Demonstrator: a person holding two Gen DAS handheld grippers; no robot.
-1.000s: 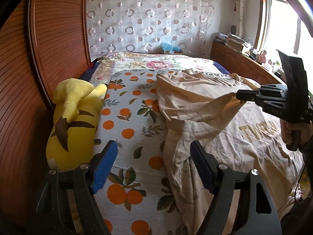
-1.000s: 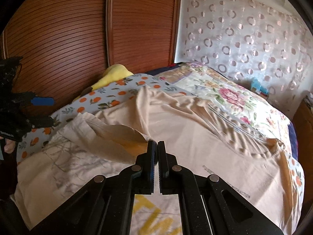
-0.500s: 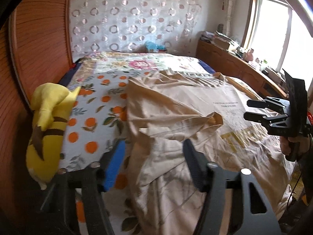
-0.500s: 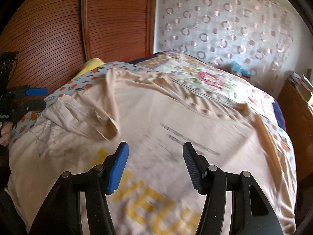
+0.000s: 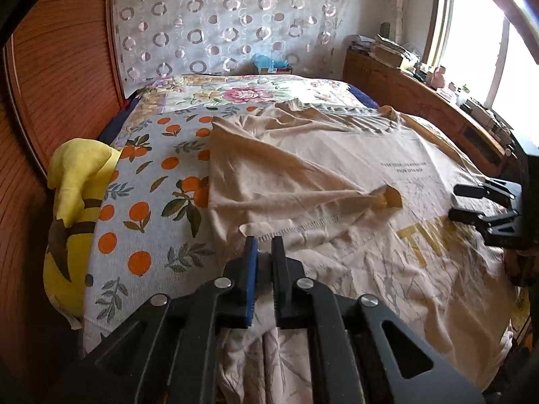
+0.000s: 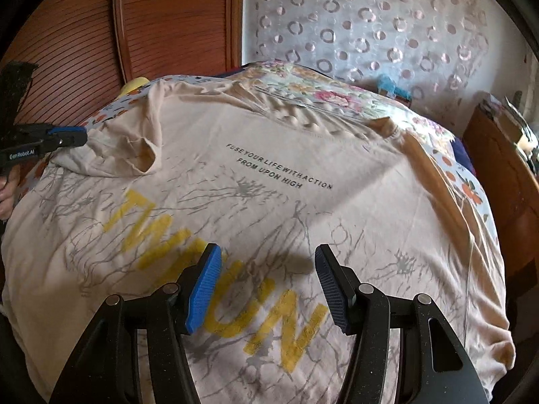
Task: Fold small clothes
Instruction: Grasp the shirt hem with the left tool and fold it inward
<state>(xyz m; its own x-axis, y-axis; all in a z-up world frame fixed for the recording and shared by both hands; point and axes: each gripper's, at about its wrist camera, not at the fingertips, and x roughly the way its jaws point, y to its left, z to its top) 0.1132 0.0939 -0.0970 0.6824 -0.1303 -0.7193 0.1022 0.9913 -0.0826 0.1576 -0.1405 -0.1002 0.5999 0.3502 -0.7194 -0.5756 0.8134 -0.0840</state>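
- The left gripper (image 5: 264, 247) has been closed on the near edge of the beige T-shirt (image 6: 269, 175); a second ago its jaws stood wide.
- The right gripper (image 6: 267, 282) has let go of the sleeve (image 5: 337, 198), jaws wide.
- The shirt is spread on the bed (image 5: 151, 181); a side fold is judged next.

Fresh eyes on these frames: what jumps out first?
A big beige printed T-shirt with yellow lettering spreads over the bed. The left gripper is pinched shut on its near edge; the right gripper hovers open above the lettering. A yellow plush toy lies along the bed's left side.
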